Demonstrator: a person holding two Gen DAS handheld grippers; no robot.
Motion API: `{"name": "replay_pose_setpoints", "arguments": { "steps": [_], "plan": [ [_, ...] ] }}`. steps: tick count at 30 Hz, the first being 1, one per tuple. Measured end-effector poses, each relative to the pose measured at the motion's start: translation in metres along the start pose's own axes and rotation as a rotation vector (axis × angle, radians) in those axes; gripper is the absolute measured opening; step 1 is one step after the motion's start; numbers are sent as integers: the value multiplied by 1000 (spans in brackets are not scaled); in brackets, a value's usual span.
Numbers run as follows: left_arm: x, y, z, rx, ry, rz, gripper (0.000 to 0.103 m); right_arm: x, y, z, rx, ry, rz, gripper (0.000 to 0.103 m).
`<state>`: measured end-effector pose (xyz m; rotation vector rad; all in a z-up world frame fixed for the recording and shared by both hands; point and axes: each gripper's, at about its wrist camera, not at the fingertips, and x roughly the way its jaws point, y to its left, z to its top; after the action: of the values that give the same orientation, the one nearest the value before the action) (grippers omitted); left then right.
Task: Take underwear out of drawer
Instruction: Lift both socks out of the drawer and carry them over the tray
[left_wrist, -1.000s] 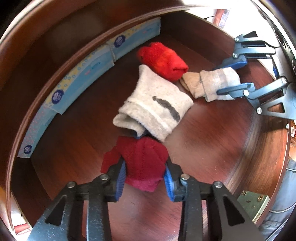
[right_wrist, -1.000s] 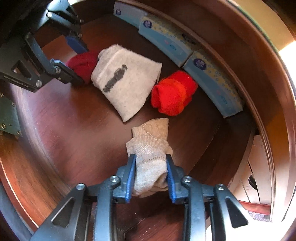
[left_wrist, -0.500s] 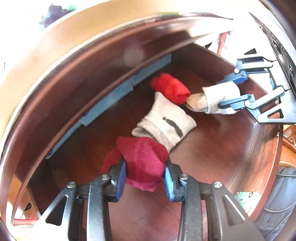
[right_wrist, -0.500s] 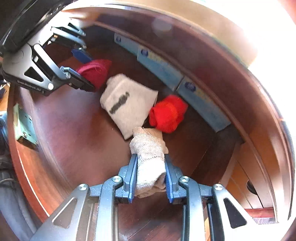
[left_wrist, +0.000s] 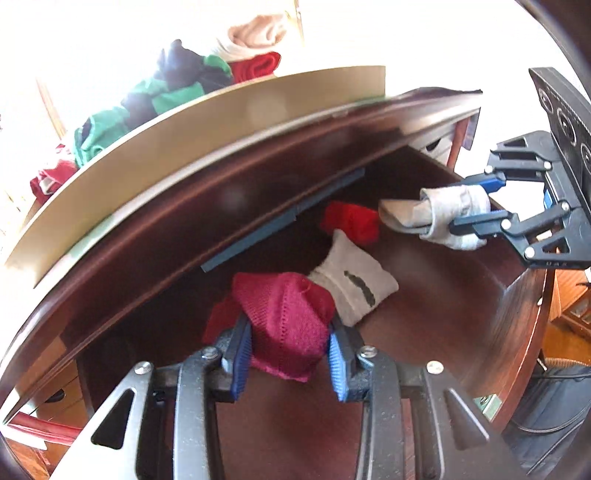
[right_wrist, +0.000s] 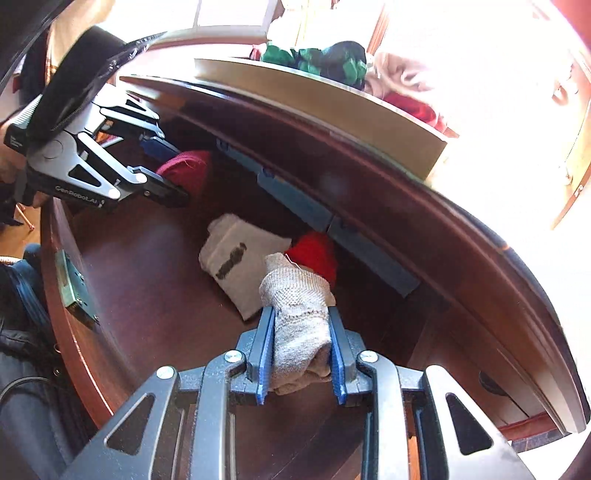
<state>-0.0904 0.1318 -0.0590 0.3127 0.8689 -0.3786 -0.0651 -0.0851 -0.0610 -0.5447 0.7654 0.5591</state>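
Observation:
My left gripper (left_wrist: 287, 343) is shut on a folded maroon garment (left_wrist: 284, 314), held above the floor of the dark wooden drawer (left_wrist: 436, 295). To the right, my right gripper (left_wrist: 471, 205) is shut on a rolled beige-grey garment (left_wrist: 432, 216), also lifted. The right wrist view shows that beige roll (right_wrist: 295, 295) pinched between the blue pads of the right gripper (right_wrist: 301, 325), with the left gripper (right_wrist: 173, 170) and its maroon piece (right_wrist: 188, 170) at upper left. A grey folded piece with a dark stripe (right_wrist: 240, 258) and a bright red roll (right_wrist: 317, 254) lie on the drawer floor.
Blue packets (right_wrist: 306, 210) line the drawer's back wall. Above the drawer, a tan board (left_wrist: 184, 147) edges the dresser top, where a heap of green, navy and red clothes (left_wrist: 166, 92) lies. A metal lock plate (right_wrist: 72, 284) sits on the drawer's front wall.
Both grippers have risen and tipped upward, lifting the maroon and beige garments off the drawer floor. The dresser top and its clothes heap have come into view.

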Motion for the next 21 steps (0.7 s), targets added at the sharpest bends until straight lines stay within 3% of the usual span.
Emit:
{"name": "replay_pose_setpoints", "arguments": {
  "steps": [10,21],
  "plan": [
    [-24,14,-6,-68,-83,-1,34,-36,5,-6,-10,-112,-2,28],
    [-50,35,-18,-131,-185,14,34,-20,1,-2,4,-203,-13,28]
  ]
}}
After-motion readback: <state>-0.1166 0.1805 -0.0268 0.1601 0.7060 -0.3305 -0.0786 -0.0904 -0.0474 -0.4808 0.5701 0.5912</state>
